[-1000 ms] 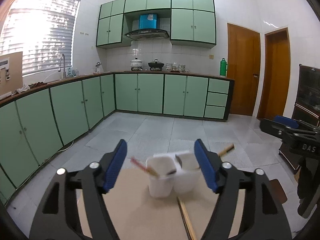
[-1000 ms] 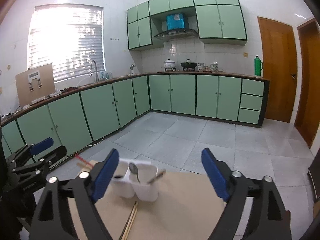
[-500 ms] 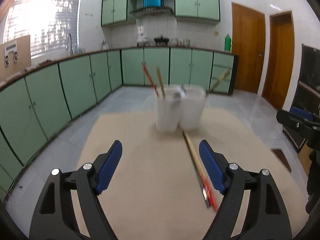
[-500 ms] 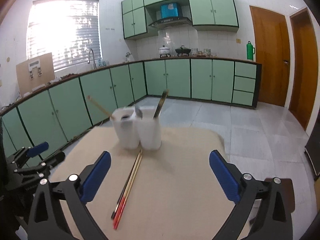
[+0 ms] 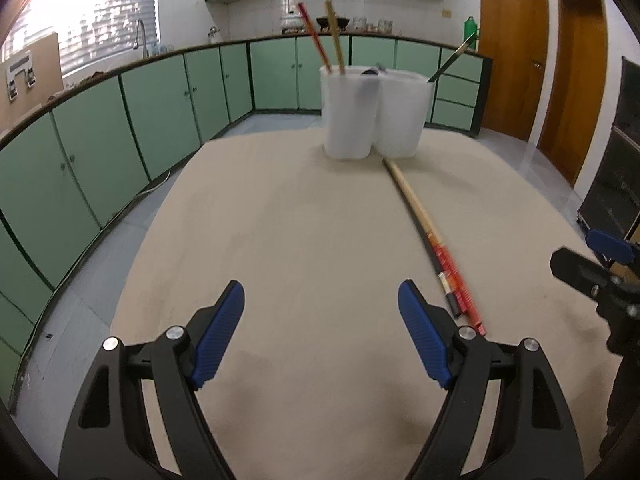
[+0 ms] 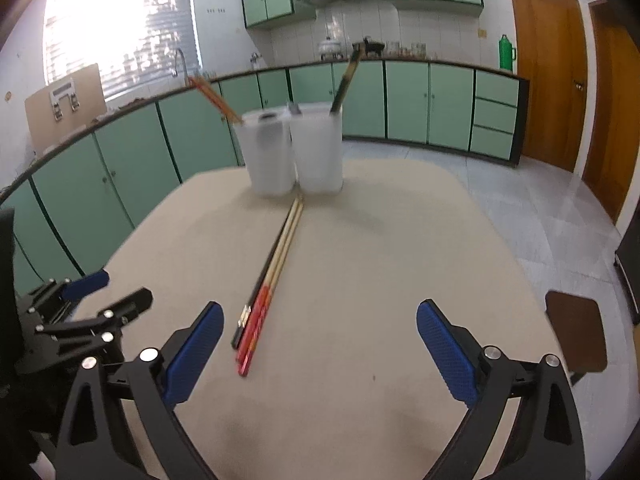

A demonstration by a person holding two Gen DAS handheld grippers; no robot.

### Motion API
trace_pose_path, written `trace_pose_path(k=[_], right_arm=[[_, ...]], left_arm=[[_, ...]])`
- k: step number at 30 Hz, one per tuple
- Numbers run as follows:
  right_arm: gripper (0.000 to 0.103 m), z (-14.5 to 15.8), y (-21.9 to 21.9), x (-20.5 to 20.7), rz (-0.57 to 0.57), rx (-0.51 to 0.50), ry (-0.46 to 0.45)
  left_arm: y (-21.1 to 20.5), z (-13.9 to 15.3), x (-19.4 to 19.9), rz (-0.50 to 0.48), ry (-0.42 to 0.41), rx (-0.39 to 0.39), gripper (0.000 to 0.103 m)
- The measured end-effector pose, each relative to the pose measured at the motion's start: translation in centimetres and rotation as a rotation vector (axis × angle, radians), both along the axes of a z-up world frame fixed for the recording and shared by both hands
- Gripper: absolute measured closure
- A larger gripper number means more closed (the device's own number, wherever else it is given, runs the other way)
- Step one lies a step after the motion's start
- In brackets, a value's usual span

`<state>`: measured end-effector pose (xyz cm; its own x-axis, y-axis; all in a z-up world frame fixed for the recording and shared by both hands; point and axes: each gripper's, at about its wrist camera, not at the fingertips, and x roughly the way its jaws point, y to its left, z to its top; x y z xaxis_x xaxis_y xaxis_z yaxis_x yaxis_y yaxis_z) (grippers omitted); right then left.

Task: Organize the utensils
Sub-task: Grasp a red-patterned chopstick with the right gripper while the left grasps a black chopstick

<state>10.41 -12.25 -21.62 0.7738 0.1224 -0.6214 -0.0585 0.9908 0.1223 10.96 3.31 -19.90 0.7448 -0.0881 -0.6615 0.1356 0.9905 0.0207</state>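
Two white plastic cups point(image 5: 374, 114) point(image 6: 294, 152) stand side by side at the far end of a beige table point(image 5: 300, 240) point(image 6: 380, 260). Chopsticks point(image 5: 334, 36) and a dark-handled utensil point(image 6: 346, 82) stick out of them. A bundle of loose chopsticks point(image 5: 428, 236) point(image 6: 270, 276), red at the near ends, lies on the table pointing at the cups. My left gripper point(image 5: 320, 308) is open over bare table, left of the bundle. My right gripper point(image 6: 318, 330) is open too, with the bundle's near end by its left finger. Nothing sits between either pair of pads.
Green kitchen cabinets run along the left and back walls, with wooden doors at the right. A small brown stool point(image 6: 576, 332) stands by the table's right edge. In each wrist view the other gripper shows at the side point(image 5: 600, 272) point(image 6: 80, 312).
Both grippers have come down and tilted toward the table, so the cups and the loose chopsticks now look larger and closer. Both stay open and hold nothing.
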Motion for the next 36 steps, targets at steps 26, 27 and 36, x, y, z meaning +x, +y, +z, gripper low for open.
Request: trace_pose_path(k=[26,27,36], right_arm=[[0.047,-4.0,2.8,0.9,0.024,-0.109,0.179],[0.047,-4.0,2.4,0.8,0.02,-0.104,0.177],[0.06,-3.9,2.6,0.4,0.08,-0.045,0.169]], left_arm=[[0.6,-1.8,0.6,0.031,0.078,0.001,0.026],[0.5,-1.9,0.6,0.03,0.078,0.001,0.026],[0.2,-2.0,0.9,0.027,0.084,0.001,0.025]])
